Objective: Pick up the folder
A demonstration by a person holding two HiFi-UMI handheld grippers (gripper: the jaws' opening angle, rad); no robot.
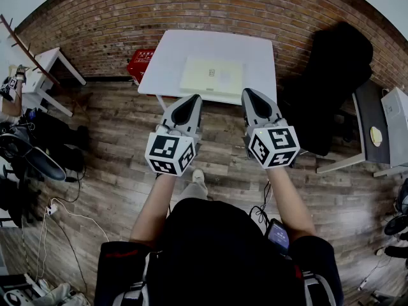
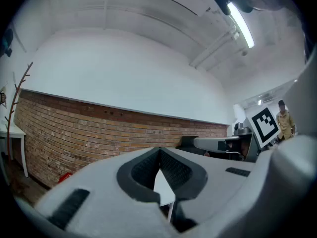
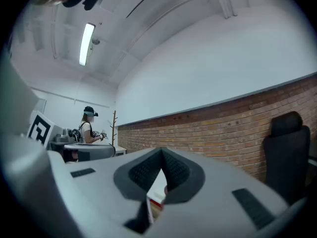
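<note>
A pale cream folder (image 1: 212, 76) lies flat on the white table (image 1: 166, 59), near its front edge. Both grippers are held side by side in front of the table, level and pointing at it, short of the folder. My left gripper (image 1: 189, 100) is shut and holds nothing. My right gripper (image 1: 250, 96) is shut too, also empty. In the left gripper view the jaws (image 2: 160, 155) meet at their tips, with a slice of white table showing below them. The right gripper view shows the same closed jaws (image 3: 161, 156).
A black office chair (image 1: 331, 81) stands right of the table, a red crate (image 1: 141, 64) under its left end. A small white side table (image 1: 48, 72) is at the left, another desk (image 1: 376, 129) at the right. Cables and bags lie on the wooden floor at the left. A person (image 3: 88, 128) stands far off.
</note>
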